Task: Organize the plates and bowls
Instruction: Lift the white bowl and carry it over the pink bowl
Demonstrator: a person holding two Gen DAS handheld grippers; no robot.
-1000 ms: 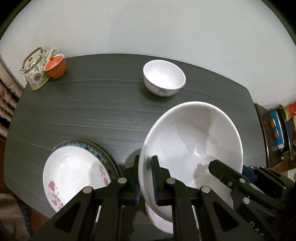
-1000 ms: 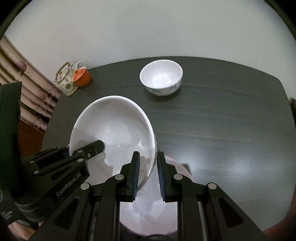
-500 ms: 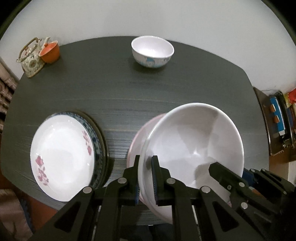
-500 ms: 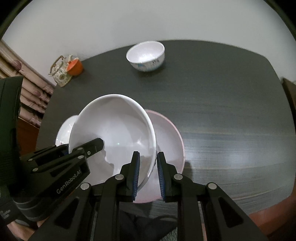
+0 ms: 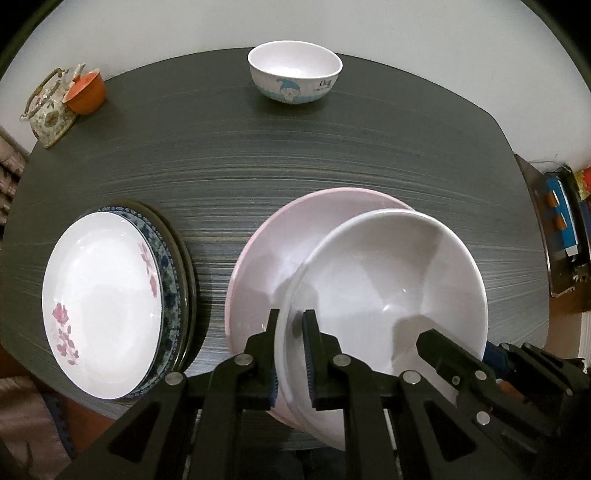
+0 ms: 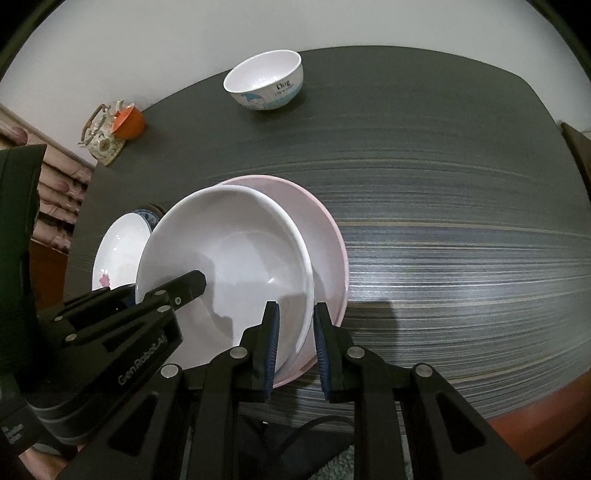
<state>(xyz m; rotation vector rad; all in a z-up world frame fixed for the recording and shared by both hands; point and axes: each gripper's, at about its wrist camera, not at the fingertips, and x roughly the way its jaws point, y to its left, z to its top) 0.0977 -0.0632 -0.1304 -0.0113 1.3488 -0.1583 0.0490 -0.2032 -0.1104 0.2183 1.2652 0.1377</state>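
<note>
— What lies behind your work?
— You stand at a dark grey table [image 5: 332,155] with a streaked grain and rounded corners; a plain white wall [image 5: 295,22] rises just behind its far edge; light glints off the tabletop on your right.
— And to the sides?
— On your left hangs a pinkish patterned curtain [image 6: 55,192]; on your right you have a brown shelf [image 5: 554,236] with blue and orange items, too small to tell what.

Both tongs: matte black angular plastic frames, silver round screws. Blue ribbed pads [image 6: 272,347] line fingers. Left tongs [image 6: 162,295] bear "GenRobot.AI" lettering.
</note>
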